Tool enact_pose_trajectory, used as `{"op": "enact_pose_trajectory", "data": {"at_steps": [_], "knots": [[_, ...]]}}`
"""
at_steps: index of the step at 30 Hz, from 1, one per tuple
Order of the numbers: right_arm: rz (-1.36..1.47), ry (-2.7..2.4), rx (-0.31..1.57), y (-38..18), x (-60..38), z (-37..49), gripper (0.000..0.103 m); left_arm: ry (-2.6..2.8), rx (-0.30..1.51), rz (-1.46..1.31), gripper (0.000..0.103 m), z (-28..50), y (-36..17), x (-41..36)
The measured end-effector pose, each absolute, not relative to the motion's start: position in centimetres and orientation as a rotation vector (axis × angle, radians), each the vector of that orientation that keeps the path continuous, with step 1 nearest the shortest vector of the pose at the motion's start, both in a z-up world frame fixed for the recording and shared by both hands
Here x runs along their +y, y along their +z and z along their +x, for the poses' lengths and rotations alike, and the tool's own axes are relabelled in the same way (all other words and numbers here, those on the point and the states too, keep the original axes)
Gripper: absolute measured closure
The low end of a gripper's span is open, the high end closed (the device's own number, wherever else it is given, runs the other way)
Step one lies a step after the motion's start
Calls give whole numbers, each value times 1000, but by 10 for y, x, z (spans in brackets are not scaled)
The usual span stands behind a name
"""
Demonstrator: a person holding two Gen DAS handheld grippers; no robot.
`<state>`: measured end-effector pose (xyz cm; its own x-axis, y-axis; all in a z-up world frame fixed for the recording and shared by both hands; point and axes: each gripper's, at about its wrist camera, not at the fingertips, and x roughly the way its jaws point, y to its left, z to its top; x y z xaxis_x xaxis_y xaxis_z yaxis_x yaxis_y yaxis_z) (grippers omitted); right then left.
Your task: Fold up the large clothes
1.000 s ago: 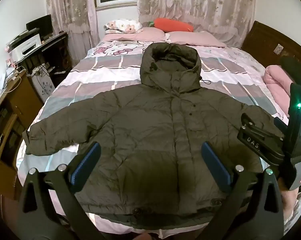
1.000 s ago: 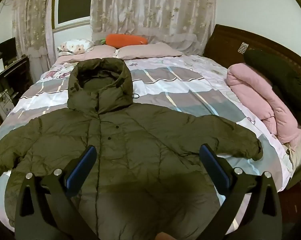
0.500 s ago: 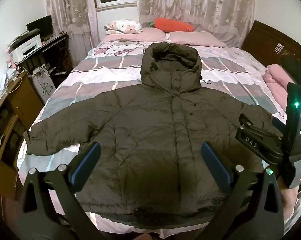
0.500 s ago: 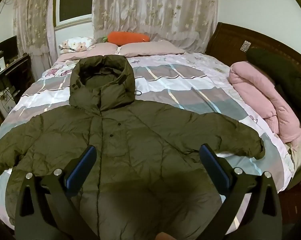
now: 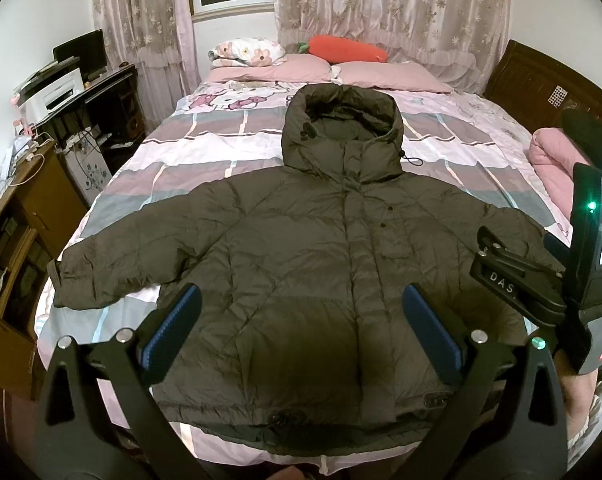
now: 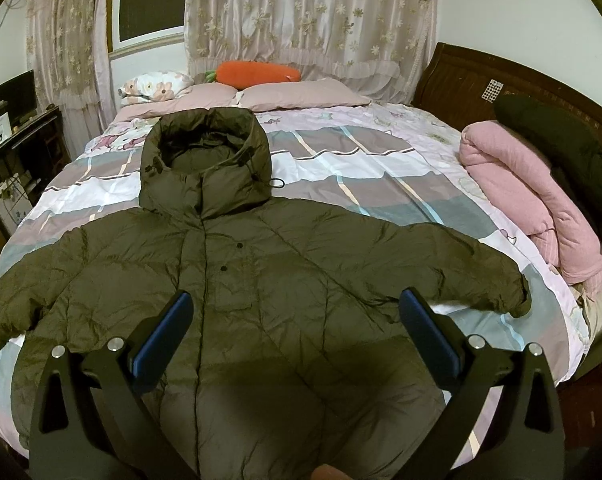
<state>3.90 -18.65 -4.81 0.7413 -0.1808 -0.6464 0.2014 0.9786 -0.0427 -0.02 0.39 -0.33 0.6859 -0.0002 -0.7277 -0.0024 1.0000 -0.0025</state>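
Left wrist view: the left gripper hangs with fingers spread wide and empty above the olive hooded jacket, spread flat on the bed directly ahead. The right gripper is likewise released and empty over the jacket's lower front, sleeves reaching out past both sides.

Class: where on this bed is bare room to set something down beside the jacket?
Bare bedspread lies between the jacket hood, the pink pillows and the rolled pink quilt; another patch lies left of the hood. The near half is covered.
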Motion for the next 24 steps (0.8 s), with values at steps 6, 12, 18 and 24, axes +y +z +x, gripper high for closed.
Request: {"op": "enact_pose_trajectory", "data": {"at_steps": [6, 12, 18, 24], "knots": [[29, -208, 708, -49, -186, 39, 1, 1, 813, 2, 2, -1, -9, 4], [30, -208, 709, -48, -185, 39, 1, 1, 813, 4, 2, 0, -9, 4], [28, -209, 710, -48, -184, 38, 1, 2, 814, 3, 2, -3, -8, 4], [29, -208, 711, -49, -184, 38, 1, 3, 815, 2, 2, -3, -8, 5]]}}
